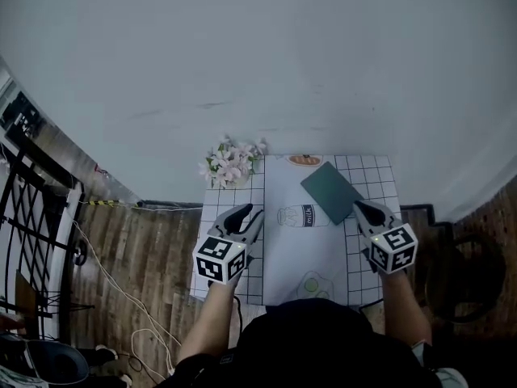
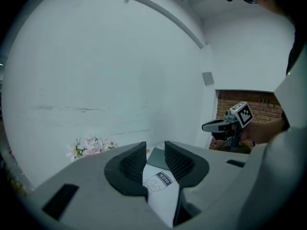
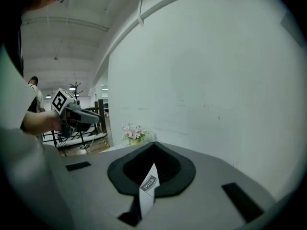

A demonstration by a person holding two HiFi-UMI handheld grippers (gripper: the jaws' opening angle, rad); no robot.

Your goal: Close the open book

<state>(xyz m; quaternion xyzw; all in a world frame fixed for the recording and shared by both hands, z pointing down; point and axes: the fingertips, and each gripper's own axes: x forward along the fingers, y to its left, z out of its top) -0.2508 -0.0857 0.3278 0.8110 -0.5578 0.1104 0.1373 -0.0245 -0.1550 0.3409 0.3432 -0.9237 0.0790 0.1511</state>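
Note:
A dark green book (image 1: pixel 332 191) lies flat and closed on the far right part of the white table mat (image 1: pixel 283 249), showing only its cover. My left gripper (image 1: pixel 246 221) hovers over the mat's left side, left of the book and apart from it; in the left gripper view its jaws (image 2: pixel 155 150) stand open with nothing between them, and the book (image 2: pixel 156 157) shows beyond the gap. My right gripper (image 1: pixel 367 212) hangs just right of the book's near corner, above the table. Its jaws (image 3: pixel 153 145) are shut and empty.
A bunch of pale pink flowers (image 1: pixel 232 162) stands at the table's far left corner, against the white wall. The mat carries printed pictures, among them a milk bottle (image 1: pixel 305 215). A black metal rack (image 1: pixel 32 208) and cables lie on the wooden floor at left.

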